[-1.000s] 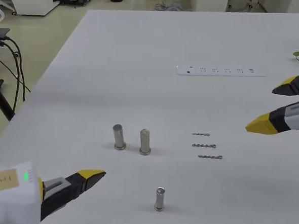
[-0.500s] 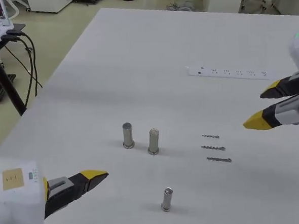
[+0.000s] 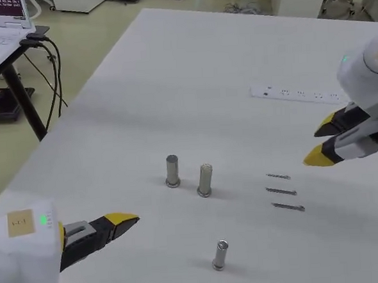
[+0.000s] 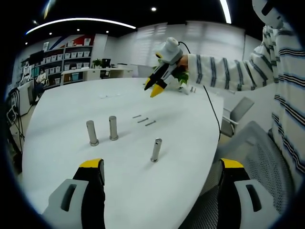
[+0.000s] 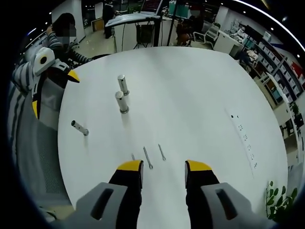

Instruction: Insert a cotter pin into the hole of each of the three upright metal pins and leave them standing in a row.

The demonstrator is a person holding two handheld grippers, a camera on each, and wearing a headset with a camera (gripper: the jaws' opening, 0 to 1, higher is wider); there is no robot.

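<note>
The left gripper [image 3: 120,220] hangs at the near edge of the desk [image 3: 173,85], jaws spread wide and empty. The right gripper [image 3: 314,145] hovers above the desk, jaws partly open, holding nothing. Three metal pins [image 3: 205,180] stand upright: two side by side, the third pin [image 3: 220,255] apart, nearer the edge. Three cotter pins [image 3: 281,191] lie parallel, just right of the pair. A power strip [image 3: 298,95] lies farther back, well apart.

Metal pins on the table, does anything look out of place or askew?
The near metal pin stands apart, out of line with the far-left metal pin and its neighbour. The three cotter pins lie neatly parallel; nothing looks damaged.
</note>
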